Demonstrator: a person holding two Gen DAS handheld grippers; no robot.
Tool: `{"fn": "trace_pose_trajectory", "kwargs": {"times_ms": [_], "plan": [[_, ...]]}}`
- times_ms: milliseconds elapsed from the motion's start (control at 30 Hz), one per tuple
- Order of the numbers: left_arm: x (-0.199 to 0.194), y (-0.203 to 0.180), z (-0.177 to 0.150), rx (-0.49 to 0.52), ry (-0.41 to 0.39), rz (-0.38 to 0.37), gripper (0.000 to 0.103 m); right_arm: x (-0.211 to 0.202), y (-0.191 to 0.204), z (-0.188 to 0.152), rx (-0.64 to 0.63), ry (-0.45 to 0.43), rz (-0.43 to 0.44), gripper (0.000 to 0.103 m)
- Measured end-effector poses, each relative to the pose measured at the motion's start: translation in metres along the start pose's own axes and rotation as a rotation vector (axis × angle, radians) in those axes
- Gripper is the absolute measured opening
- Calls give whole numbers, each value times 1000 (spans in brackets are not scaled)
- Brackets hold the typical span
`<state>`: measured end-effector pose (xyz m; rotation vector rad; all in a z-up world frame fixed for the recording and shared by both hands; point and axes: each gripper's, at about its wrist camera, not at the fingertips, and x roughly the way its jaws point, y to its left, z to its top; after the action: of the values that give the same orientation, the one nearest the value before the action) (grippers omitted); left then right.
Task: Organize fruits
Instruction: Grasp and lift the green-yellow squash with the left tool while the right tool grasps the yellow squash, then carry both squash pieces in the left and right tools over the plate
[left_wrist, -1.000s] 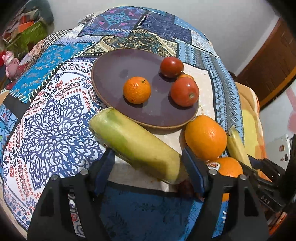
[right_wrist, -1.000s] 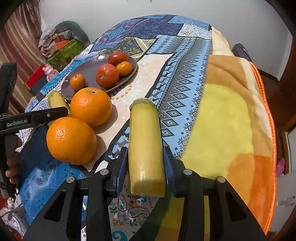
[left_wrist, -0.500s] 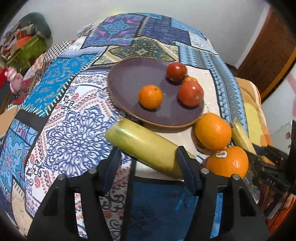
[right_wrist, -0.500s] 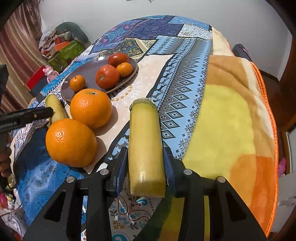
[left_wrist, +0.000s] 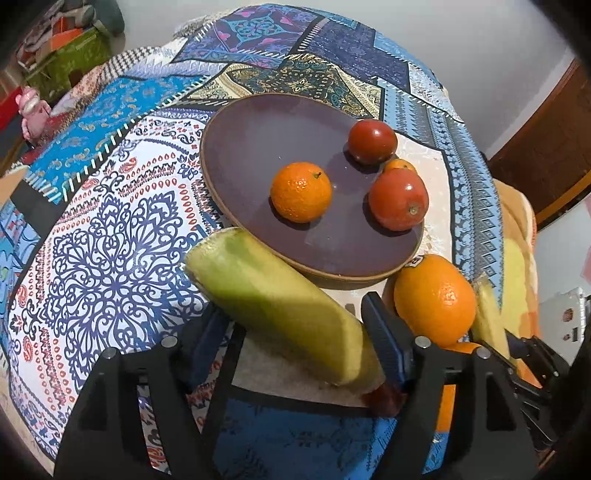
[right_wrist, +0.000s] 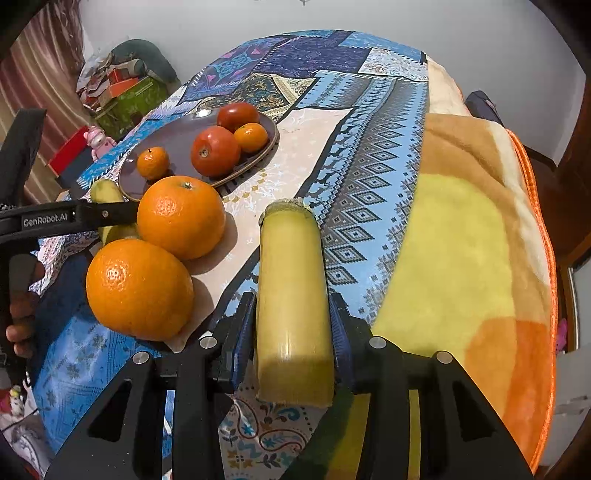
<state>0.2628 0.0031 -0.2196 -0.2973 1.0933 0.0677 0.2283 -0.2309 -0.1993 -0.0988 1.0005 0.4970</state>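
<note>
While carrying a cut stalk piece in each tool, midway through the gathering step, judging by the fruit not yet on the dish.

Largest first: patterned cloth-covered table (left_wrist: 110, 240), filling both views. On its far middle, a round dark plate (left_wrist: 266, 140), left half bare.

Next, green stalk piece (left_wrist: 280, 302), lying slantwise across the left gripper (left_wrist: 291, 317). Jaws set wide, apparently pinching it near its near end. Far end just over the plate's near rim.

Yellow stalk piece (right_wrist: 291, 295), clamped lengthwise in the right gripper (right_wrist: 291, 302). Jaws closed snugly on both flanks, cut end pointing far, over the cloth right of the plate.

Then two big oranges on the cloth, between the two tools: one (right_wrist: 181, 216) just beside the plate's near edge, the other (right_wrist: 138, 290) nearer, touching the first.

Smaller: two tomatoes on the plate's right side, one near (left_wrist: 399, 199), one far (left_wrist: 372, 141).

Smallest: two mandarins on the plate, one (left_wrist: 301, 192) at the middle, one (left_wrist: 400, 165) wedged between the tomatoes.

Next move, as a judgement: carry the green piece farther over the bare left half, lower it flat, then part the jaws. Calls for care with the slanted hold, likely to swing on release and knock the middle mandarin. Same afterwards for the yellow piece, then the oranges.
</note>
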Motion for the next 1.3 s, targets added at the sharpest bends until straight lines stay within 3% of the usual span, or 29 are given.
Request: {"fn": "trace_pose_trajectory", "kwargs": {"times_ms": [233,467,733,867,1300], "plan": [[-12,6,-6,91,13,-42,66,0,0,0,17,-2,0,35],[-35,19,-19,239,5,31,46,-6,2,-7,32,3,18,35],[-23,34,-18,190,42,6,44,1,7,0,25,8,16,35],[-15,31,-15,196,6,40,44,7,10,3,14,11,10,35],[-27,48,-9,192,-12,17,38,-5,5,15,81,-58,33,35]]}}
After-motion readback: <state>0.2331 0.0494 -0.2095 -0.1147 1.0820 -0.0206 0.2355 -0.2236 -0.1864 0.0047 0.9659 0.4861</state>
